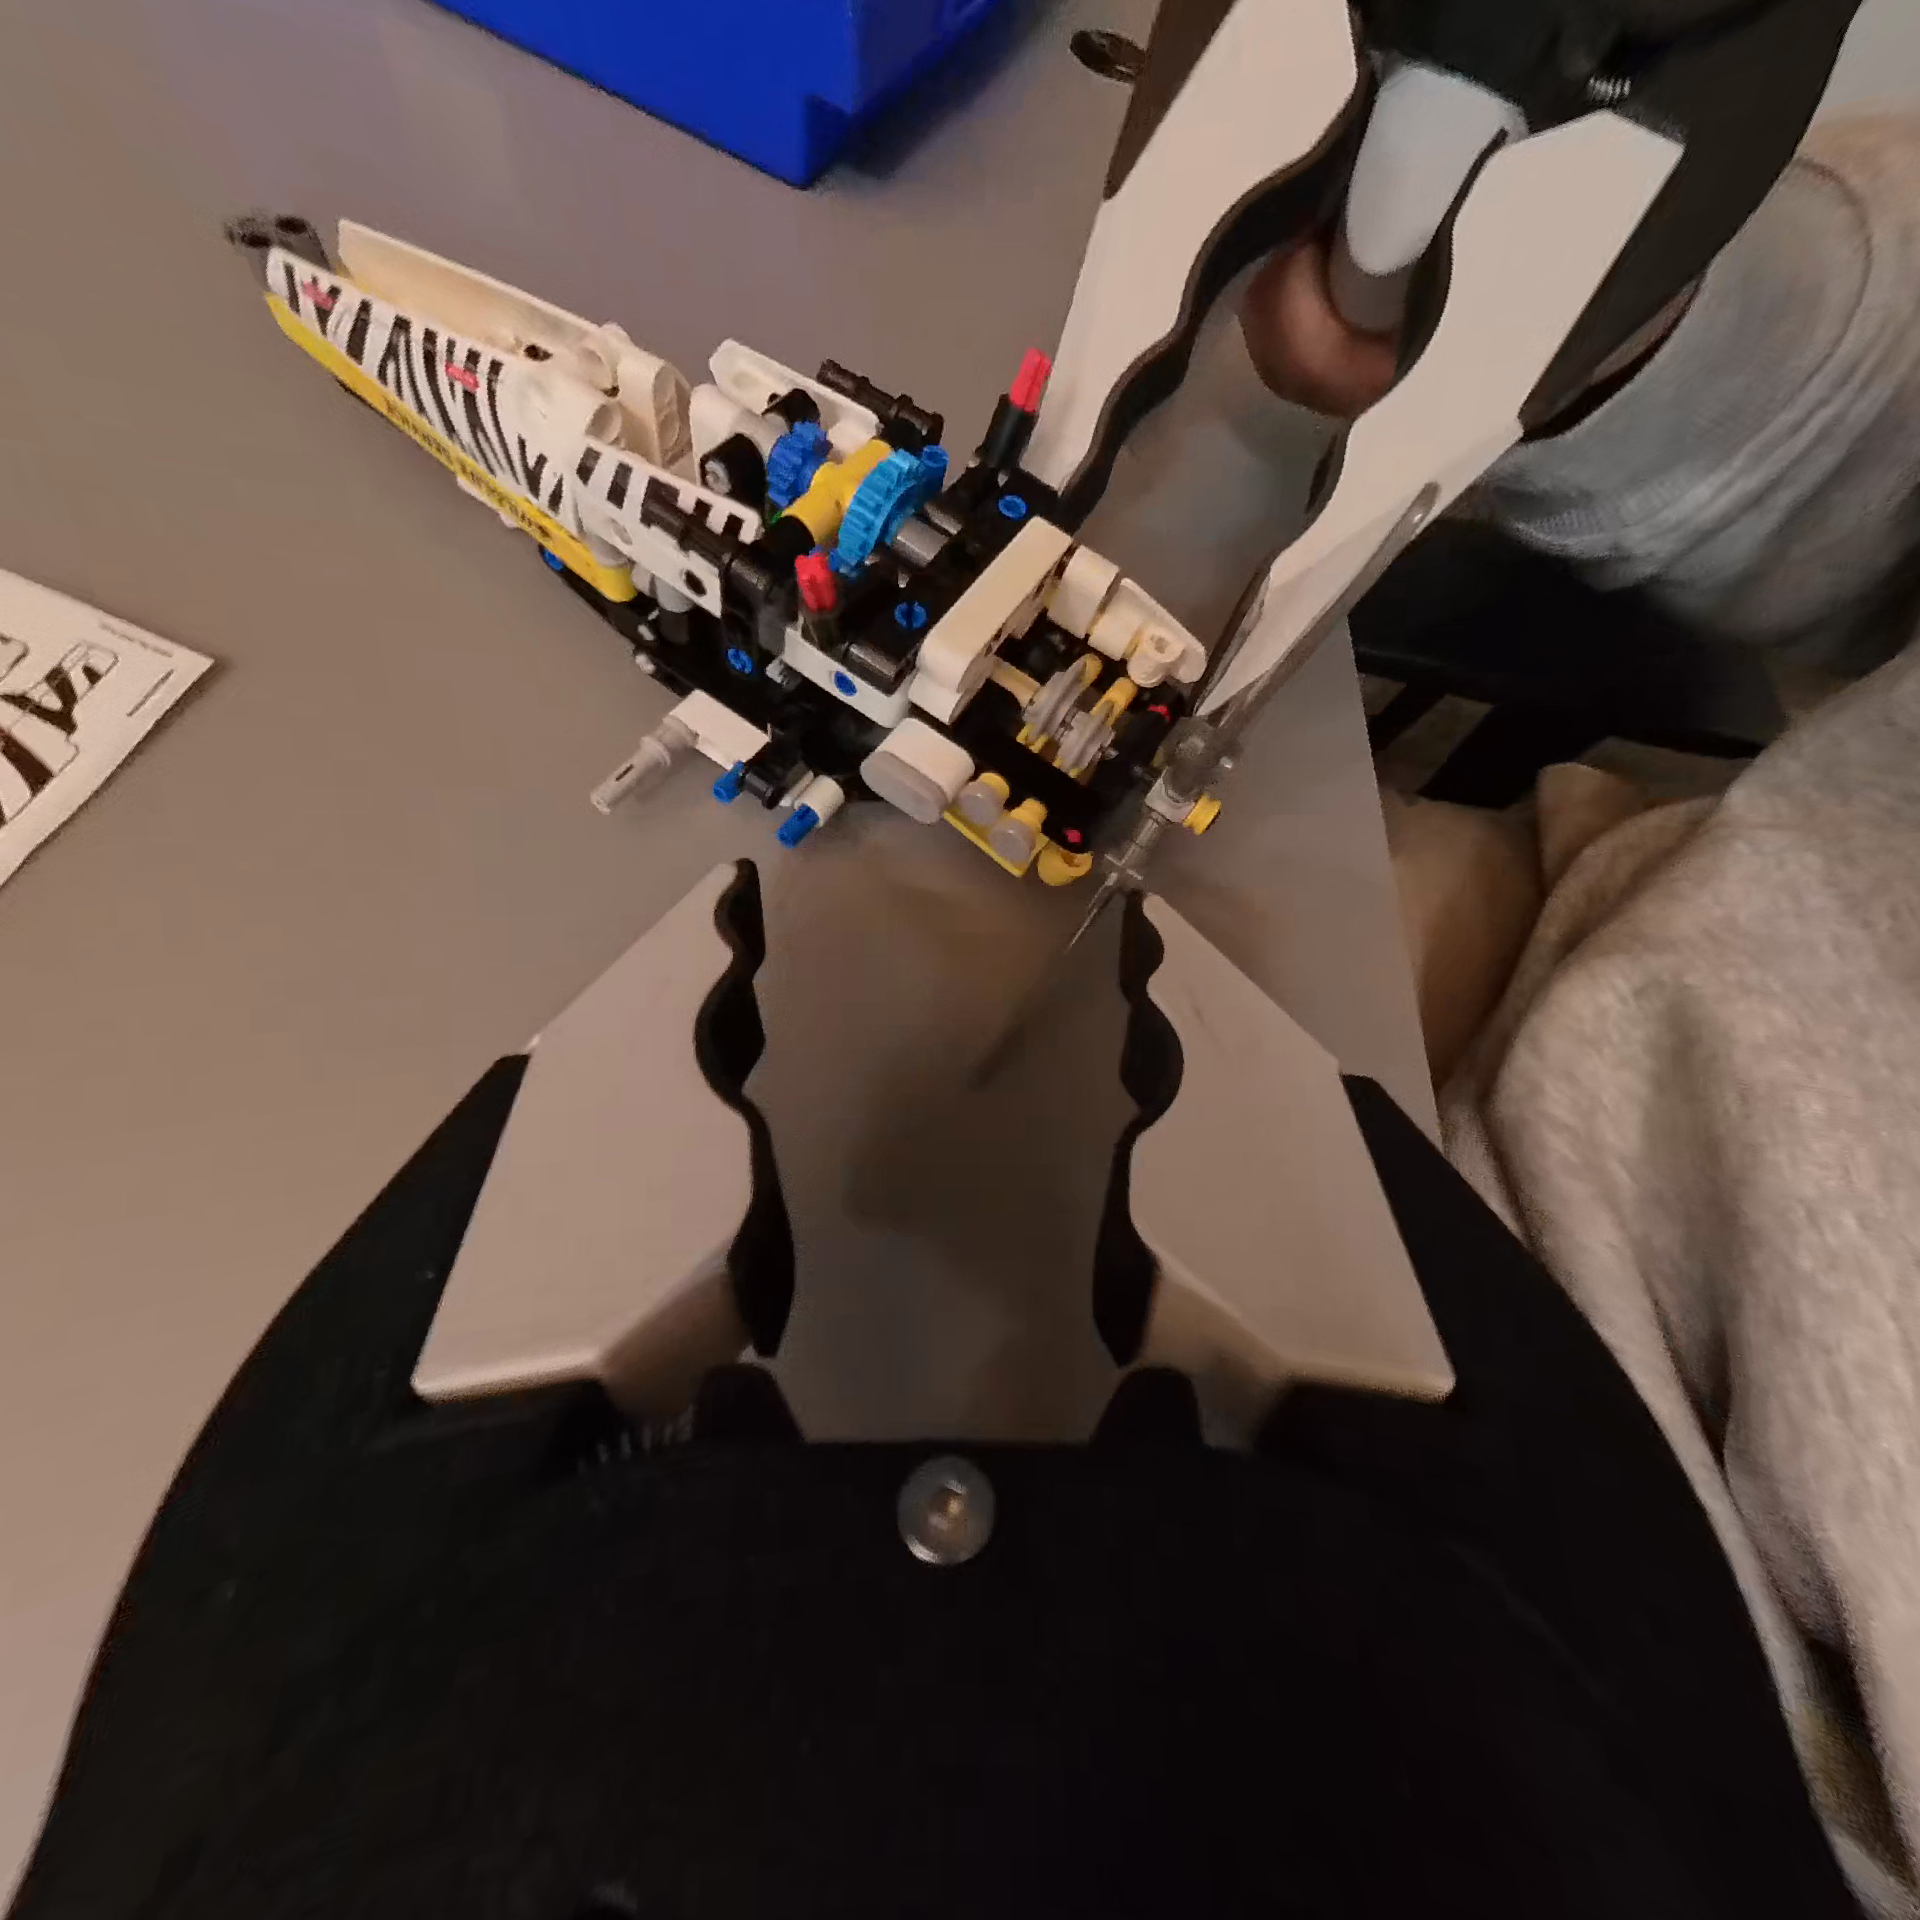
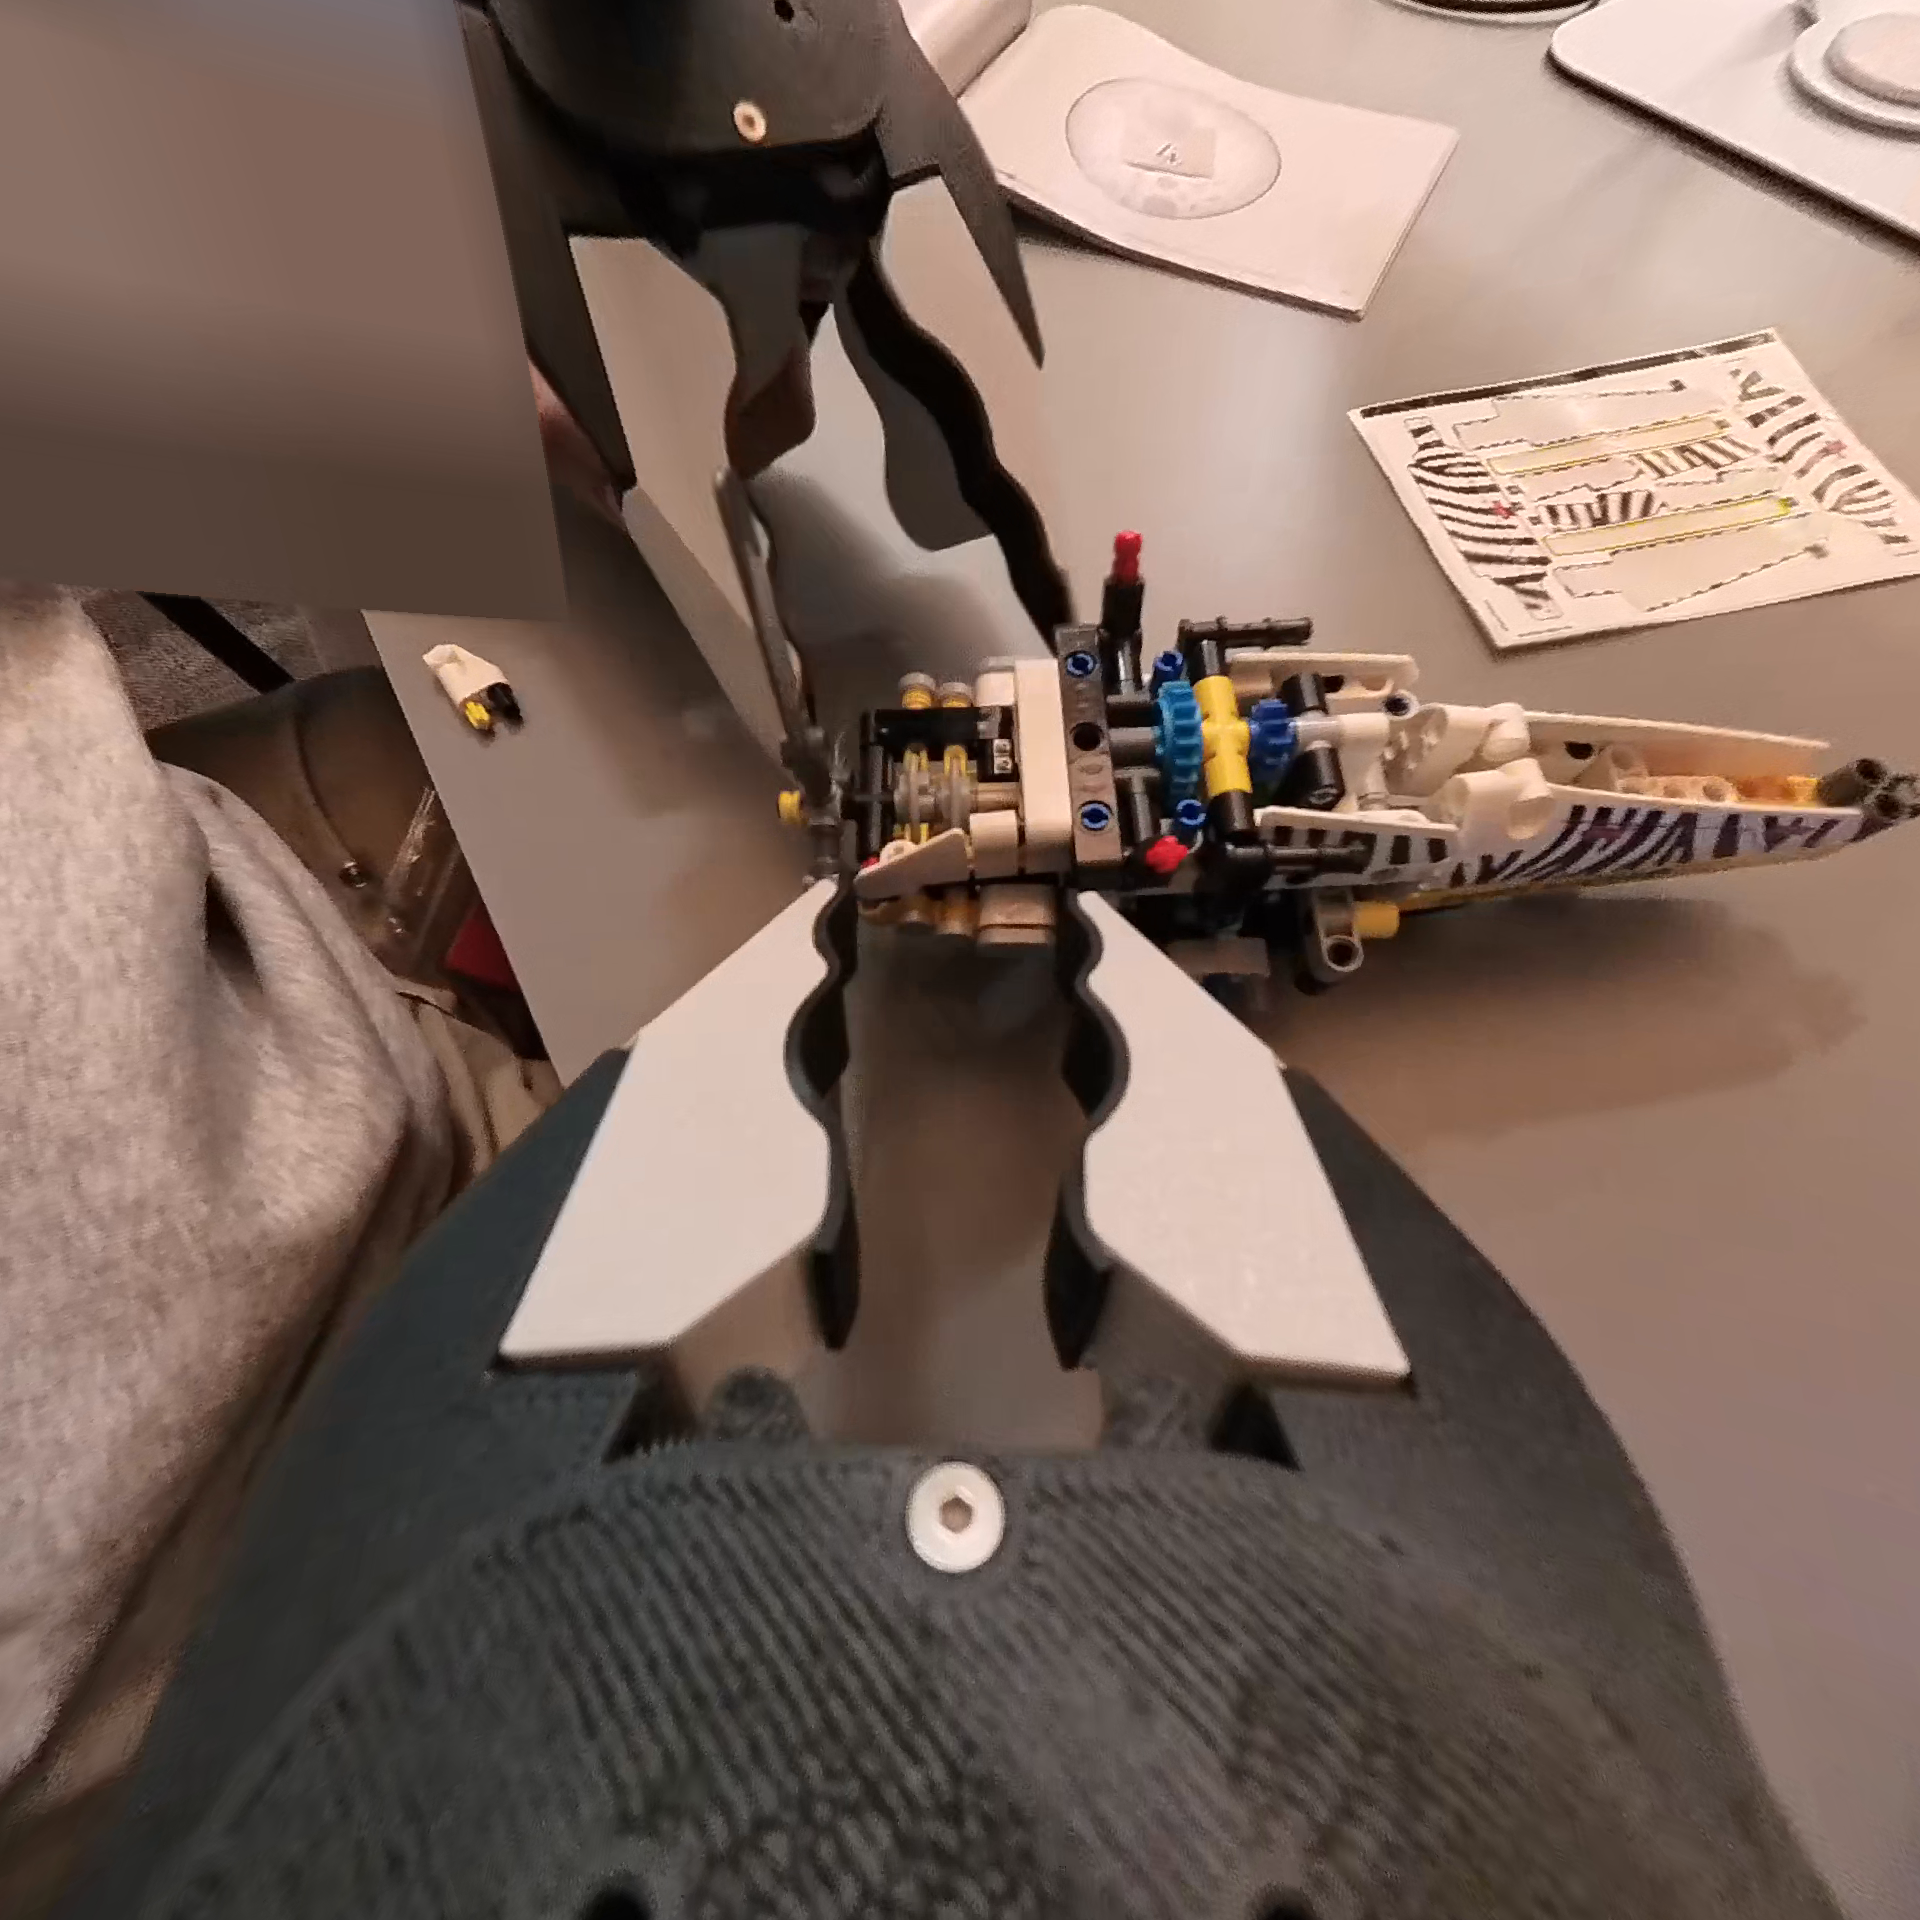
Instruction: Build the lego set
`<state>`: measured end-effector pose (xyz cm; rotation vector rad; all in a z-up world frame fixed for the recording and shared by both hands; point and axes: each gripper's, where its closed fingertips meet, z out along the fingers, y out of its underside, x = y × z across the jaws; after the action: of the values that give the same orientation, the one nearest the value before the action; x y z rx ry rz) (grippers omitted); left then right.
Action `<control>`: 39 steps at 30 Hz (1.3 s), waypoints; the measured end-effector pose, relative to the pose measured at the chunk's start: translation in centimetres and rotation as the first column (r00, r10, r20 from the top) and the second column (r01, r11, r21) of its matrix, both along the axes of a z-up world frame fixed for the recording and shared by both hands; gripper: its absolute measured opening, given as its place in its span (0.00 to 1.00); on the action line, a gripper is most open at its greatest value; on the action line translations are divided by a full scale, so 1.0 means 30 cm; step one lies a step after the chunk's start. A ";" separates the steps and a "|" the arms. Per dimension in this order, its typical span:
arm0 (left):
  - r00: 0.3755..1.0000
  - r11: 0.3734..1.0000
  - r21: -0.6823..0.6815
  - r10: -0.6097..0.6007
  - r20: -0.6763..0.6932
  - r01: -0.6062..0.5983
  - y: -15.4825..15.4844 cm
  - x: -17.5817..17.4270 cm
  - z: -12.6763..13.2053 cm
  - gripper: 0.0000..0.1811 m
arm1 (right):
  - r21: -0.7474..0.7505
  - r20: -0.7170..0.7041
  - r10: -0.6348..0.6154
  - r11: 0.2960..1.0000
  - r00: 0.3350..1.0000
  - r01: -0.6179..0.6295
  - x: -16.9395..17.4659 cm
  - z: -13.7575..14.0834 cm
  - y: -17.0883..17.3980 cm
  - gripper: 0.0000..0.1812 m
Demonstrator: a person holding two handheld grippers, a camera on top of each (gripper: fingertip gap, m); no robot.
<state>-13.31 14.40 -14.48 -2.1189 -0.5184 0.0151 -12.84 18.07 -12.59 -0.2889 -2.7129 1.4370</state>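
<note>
Model (image 2: 1049,748) lies lengthwise, tail pointing away. Its nose sits between right gripper (image 2: 956,909) and left gripper (image 1: 935,899), both spread wide, the right one probably nearer.

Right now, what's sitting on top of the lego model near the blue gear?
A yellow connector sits beside the blue gear, with a red-tipped black pin standing upright behind. What lies beneath them inside the model is covered.

Soft indoor light, blurred warped edges
</note>
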 end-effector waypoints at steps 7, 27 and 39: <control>0.984 0.972 0.167 -0.176 0.039 0.167 0.005 0.062 0.089 0.36 | 0.045 -0.032 0.048 0.998 0.998 -0.046 0.012 -0.014 0.010 0.21; 0.979 0.979 0.046 -0.200 -0.026 0.201 0.073 0.077 0.023 0.23 | -0.015 -0.052 0.141 0.990 0.989 -0.142 0.043 -0.010 0.023 0.21; 0.984 0.983 0.040 -0.178 -0.018 0.179 0.074 0.070 0.019 0.23 | -0.036 -0.059 0.102 0.994 0.993 -0.104 0.033 -0.015 0.020 0.21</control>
<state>-11.22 16.62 -13.91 -2.1158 -0.3157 -0.0810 -11.85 18.66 -13.05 -0.1091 -2.6926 1.5010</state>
